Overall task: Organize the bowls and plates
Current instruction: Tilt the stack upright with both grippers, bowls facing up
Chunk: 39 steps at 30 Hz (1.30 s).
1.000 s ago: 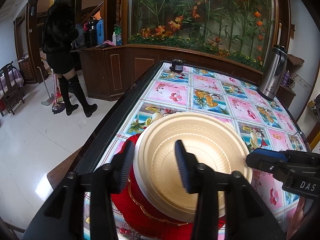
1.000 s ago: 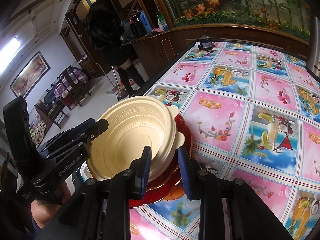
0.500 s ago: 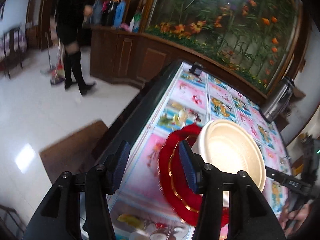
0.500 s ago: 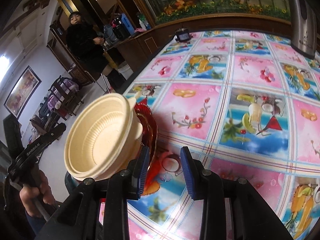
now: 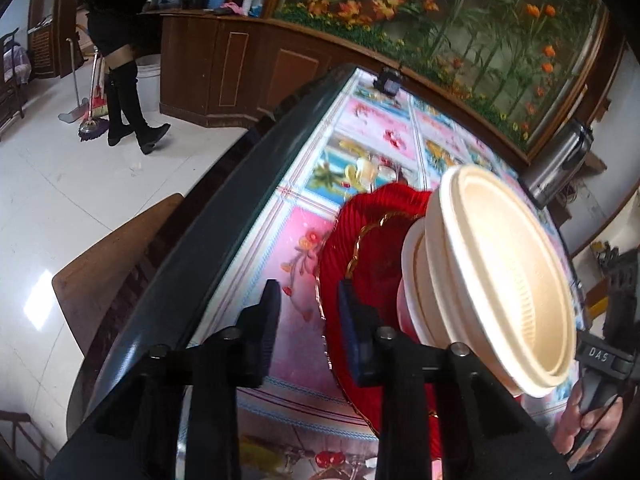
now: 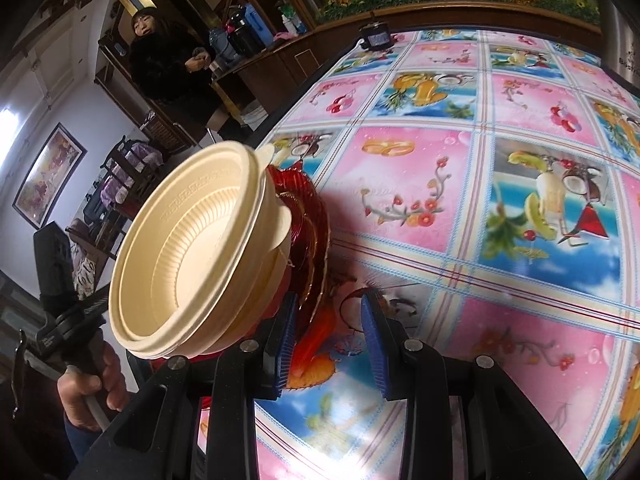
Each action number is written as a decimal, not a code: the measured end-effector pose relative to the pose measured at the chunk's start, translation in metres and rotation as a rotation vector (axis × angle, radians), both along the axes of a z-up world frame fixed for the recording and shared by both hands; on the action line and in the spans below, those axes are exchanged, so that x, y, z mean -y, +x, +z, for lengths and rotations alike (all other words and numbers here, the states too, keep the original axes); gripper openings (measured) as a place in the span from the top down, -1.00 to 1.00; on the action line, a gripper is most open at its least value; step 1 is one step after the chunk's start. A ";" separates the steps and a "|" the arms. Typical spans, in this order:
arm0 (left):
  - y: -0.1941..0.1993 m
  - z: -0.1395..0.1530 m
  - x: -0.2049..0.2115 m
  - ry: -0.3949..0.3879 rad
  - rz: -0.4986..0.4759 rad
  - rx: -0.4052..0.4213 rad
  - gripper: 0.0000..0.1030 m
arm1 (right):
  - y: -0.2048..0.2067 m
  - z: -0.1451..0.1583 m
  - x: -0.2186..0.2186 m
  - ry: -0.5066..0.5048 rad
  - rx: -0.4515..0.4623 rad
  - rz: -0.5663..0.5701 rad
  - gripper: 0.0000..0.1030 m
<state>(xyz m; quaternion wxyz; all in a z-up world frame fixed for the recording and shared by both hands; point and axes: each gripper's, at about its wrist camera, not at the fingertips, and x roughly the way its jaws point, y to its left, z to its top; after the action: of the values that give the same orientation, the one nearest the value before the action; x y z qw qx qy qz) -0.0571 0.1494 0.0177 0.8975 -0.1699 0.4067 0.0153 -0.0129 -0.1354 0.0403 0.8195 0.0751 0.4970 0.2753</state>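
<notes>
- My left gripper (image 5: 306,322) has its fingers parted and holding nothing; the right-hand finger (image 5: 352,332) sits at the near rim of the red plates (image 5: 372,248), the left-hand one over bare cloth.
- My right gripper (image 6: 328,340) likewise stands parted and empty, its left finger (image 6: 282,344) just beside the plates' rim (image 6: 312,236).
- The cream bowls (image 6: 188,268) are nested and stacked on the red plates, close to the worktop's left edge (image 5: 224,216).
- I note the worktop (image 6: 520,200) lies open to the right of the stack and beyond it.
- Far end: a small dark pot (image 6: 374,36) near the left corner, a steel flask (image 5: 560,168) at the right.
- A person in black (image 5: 120,40) stands on the floor, well apart.
</notes>
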 end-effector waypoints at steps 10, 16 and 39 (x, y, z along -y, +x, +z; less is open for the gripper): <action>0.011 -0.011 0.008 0.040 -0.019 -0.020 0.70 | 0.007 -0.015 -0.021 0.002 -0.029 0.017 0.65; 0.012 -0.008 0.016 0.044 -0.029 -0.020 0.83 | 0.005 -0.014 -0.019 -0.008 -0.010 0.010 0.67; 0.066 0.011 0.205 0.099 -0.261 -0.061 0.83 | 0.002 0.009 0.161 0.041 0.070 -0.316 0.66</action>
<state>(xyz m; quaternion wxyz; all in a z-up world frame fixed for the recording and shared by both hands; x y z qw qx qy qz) 0.0088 -0.0552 0.0286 0.8864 -0.0707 0.4511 -0.0765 -0.0107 -0.2969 0.0489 0.8676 0.1595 0.4446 0.1553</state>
